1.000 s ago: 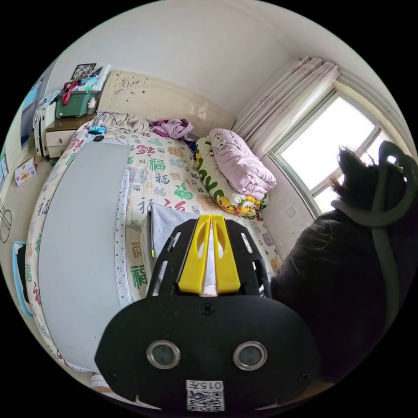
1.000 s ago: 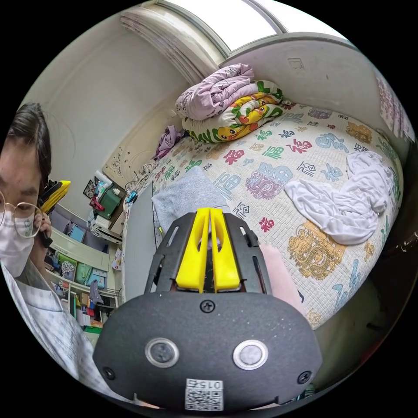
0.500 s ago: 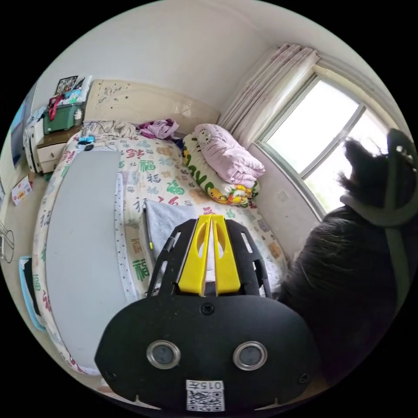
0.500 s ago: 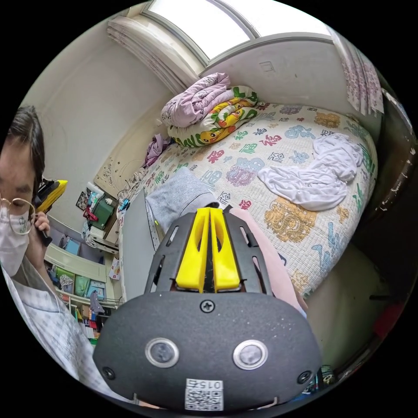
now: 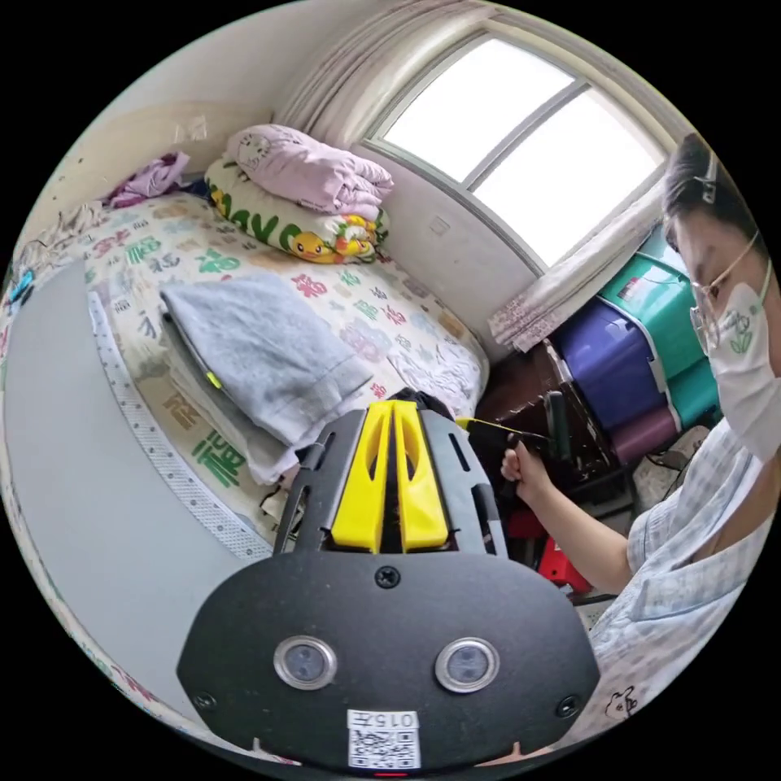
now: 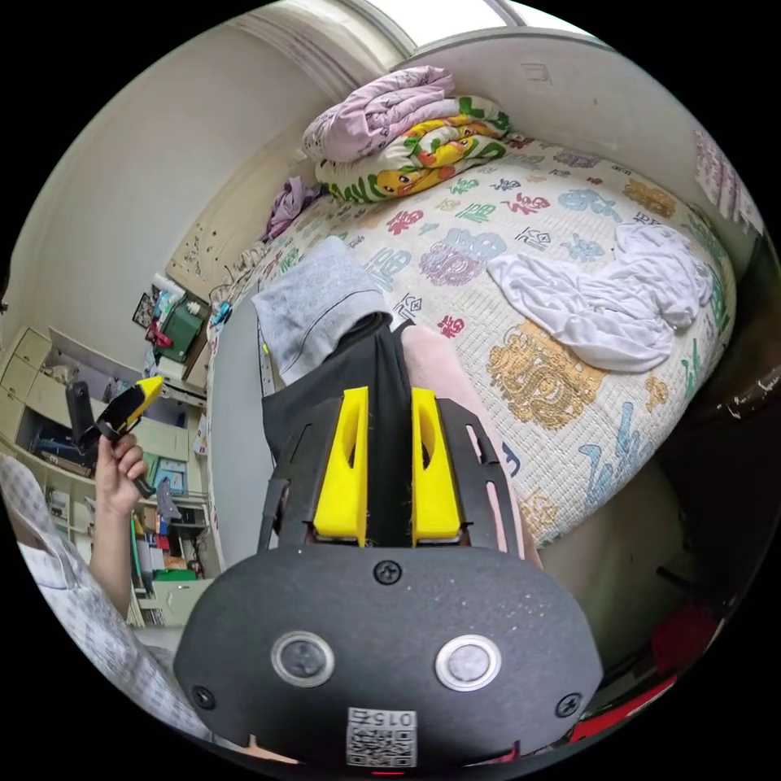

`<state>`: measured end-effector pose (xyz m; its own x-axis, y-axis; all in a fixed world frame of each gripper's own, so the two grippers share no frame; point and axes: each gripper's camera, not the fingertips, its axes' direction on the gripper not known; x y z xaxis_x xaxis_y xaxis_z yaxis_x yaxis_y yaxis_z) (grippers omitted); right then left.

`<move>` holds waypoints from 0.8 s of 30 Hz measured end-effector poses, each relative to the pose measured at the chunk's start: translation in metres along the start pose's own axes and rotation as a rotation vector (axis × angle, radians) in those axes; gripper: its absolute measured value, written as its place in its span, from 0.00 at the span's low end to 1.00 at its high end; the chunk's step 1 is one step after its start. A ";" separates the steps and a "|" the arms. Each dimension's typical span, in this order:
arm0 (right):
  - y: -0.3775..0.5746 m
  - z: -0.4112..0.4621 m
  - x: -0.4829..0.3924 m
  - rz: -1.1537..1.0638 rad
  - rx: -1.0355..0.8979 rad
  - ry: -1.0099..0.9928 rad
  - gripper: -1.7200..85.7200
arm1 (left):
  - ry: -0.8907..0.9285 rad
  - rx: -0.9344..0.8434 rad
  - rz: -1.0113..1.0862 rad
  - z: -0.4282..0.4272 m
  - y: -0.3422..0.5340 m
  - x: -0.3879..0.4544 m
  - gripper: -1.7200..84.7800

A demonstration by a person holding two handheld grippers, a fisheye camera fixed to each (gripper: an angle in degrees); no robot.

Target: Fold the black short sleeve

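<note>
Your right gripper (image 6: 389, 407) pinches a bunched fold of the black short-sleeved cotton shirt (image 6: 325, 386) between its yellow jaws, at the near edge of the patterned quilted bed (image 6: 569, 390), beside the folded grey towel-like cloth (image 6: 313, 305); your left gripper (image 5: 394, 415) holds nothing, jaws pressed together; you appear to be at the picking-up stage, with no fold made yet; next, you likely need the left gripper on another edge to spread the shirt flat.
</note>
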<state>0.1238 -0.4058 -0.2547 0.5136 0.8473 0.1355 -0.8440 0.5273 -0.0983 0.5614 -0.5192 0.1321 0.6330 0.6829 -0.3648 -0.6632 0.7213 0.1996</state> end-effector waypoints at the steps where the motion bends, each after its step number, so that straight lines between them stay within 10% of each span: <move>1: -0.001 0.006 0.000 -0.007 -0.029 0.015 0.10 | 0.037 -0.015 -0.035 0.016 0.004 -0.012 0.06; 14: 0.061 0.040 -0.090 -0.383 -0.176 -0.158 0.03 | 0.245 -0.159 -0.258 0.094 0.035 -0.089 0.29; 24: 0.048 0.021 -0.032 -0.262 -0.108 -0.162 0.12 | 0.357 -0.087 -0.389 0.103 0.090 -0.164 0.05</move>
<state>0.0637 -0.4085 -0.2428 0.6725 0.6654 0.3240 -0.6606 0.7371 -0.1426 0.4387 -0.5542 0.3036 0.6735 0.2739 -0.6866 -0.4465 0.8909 -0.0826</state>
